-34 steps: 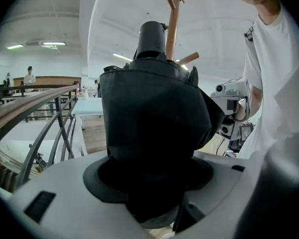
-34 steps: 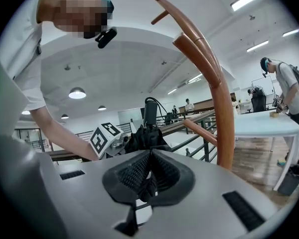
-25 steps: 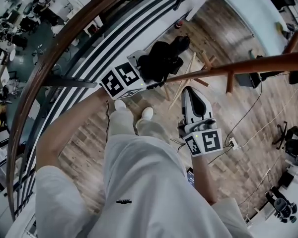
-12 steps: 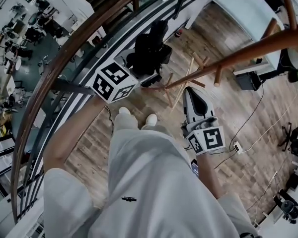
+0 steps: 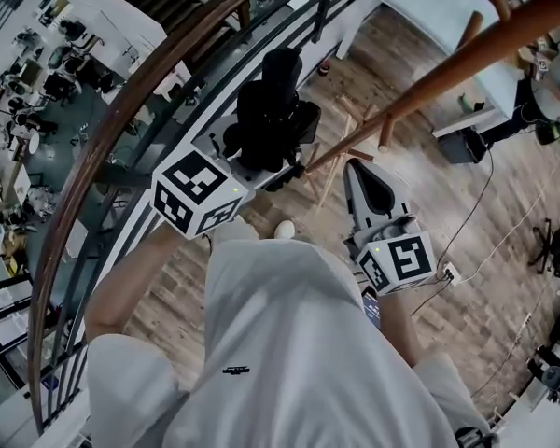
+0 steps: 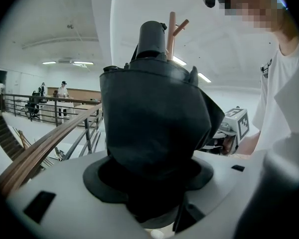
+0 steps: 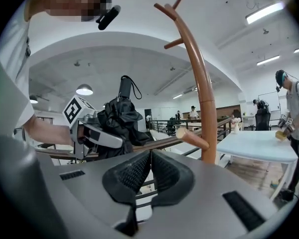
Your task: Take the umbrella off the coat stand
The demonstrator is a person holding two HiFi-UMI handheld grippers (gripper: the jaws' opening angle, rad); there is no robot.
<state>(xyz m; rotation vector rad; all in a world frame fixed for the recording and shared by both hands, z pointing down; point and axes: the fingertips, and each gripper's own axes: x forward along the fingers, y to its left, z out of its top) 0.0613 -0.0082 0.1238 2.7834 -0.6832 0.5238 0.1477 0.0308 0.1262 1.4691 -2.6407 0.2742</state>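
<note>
Left arm's stretched out toward the railing [image 5: 101,147], left gripper [image 6: 149,180] clamped tight on the umbrella [image 5: 273,119]. It's held up in the air beside the coat stand [image 7: 199,83], clear of the peg [image 7: 192,138]. Right gripper [image 7: 149,171] sits lower at the person's right side, jaws pressed together with nothing in them. Umbrella's black and folded, fabric all bunched up, with the handle [image 7: 123,86] poking upward and a strap loop [image 7: 135,89] on it.
</note>
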